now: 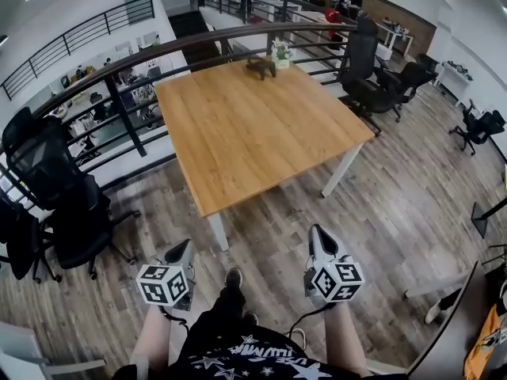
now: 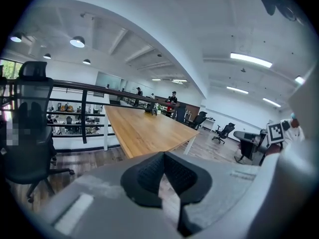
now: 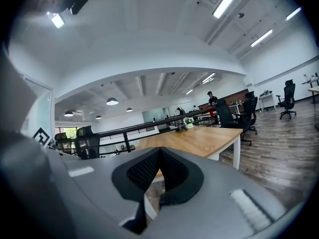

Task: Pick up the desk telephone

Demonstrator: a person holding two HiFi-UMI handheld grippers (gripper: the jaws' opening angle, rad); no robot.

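A dark desk telephone (image 1: 261, 67) sits at the far end of the wooden table (image 1: 253, 133), beside a small potted plant (image 1: 280, 51). Both grippers hang low over the floor, short of the table's near edge and far from the phone. My left gripper (image 1: 184, 248) is shut with nothing in it, and so is my right gripper (image 1: 318, 233). In the left gripper view the pads meet at the left gripper (image 2: 163, 156), with the table (image 2: 144, 128) and phone (image 2: 151, 109) beyond. In the right gripper view the right gripper (image 3: 159, 151) is closed, with the table (image 3: 199, 136) and the phone (image 3: 178, 128) far ahead.
Black office chairs (image 1: 55, 188) stand at the left. More chairs (image 1: 364, 70) stand at the table's far right. A dark railing (image 1: 119, 93) runs behind and left of the table. Wood floor lies between me and the table. My legs and shoe (image 1: 233, 279) show below.
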